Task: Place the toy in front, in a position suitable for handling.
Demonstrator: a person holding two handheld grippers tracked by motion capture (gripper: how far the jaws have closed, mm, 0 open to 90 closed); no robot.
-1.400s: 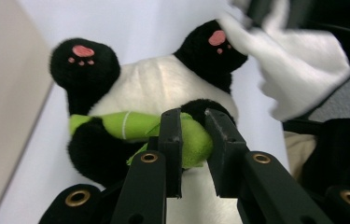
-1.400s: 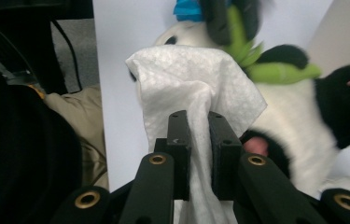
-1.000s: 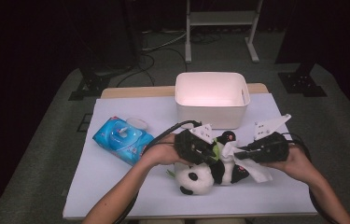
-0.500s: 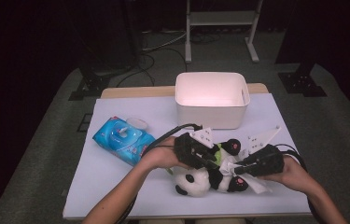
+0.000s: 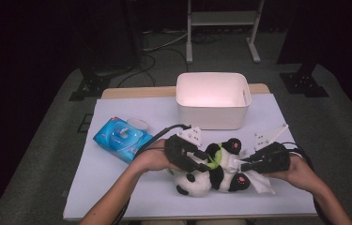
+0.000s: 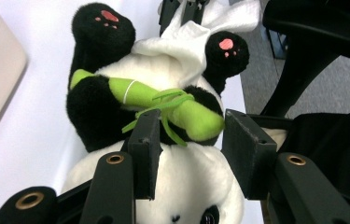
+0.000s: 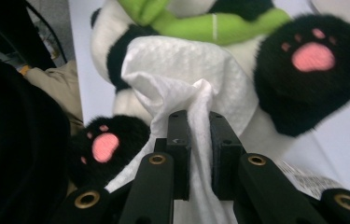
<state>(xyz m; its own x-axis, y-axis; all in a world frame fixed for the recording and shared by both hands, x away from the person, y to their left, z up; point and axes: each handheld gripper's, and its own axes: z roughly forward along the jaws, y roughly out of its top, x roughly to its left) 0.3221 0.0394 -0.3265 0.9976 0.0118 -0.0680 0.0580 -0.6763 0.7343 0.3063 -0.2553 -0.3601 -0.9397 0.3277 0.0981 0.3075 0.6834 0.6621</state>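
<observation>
A panda plush (image 5: 197, 180) lies on its back on the white table, hugging a green bamboo stick (image 6: 163, 100). My left gripper (image 5: 206, 164) reaches over it from the left. Its jaws have just been opening and now stand open around the bamboo's end and the black arm (image 6: 186, 135), with the pads slack. From the right, my right gripper (image 5: 244, 166) is shut on a white wipe (image 7: 182, 70) bunched between its pads (image 7: 199, 126). The wipe lies against the panda's white belly (image 6: 182, 44), between the two pink-soled feet (image 7: 312, 70).
A white bin (image 5: 213, 101) stands at the back middle of the table (image 5: 117, 187). A blue pack of wipes (image 5: 122, 138) lies to the left of my left hand. Cables trail from both grippers. Dark floor and a stand lie beyond the table.
The right gripper with the wipe has slid a little toward the near edge over the panda's belly. The left gripper's jaws have parted. The panda has shifted slightly.
</observation>
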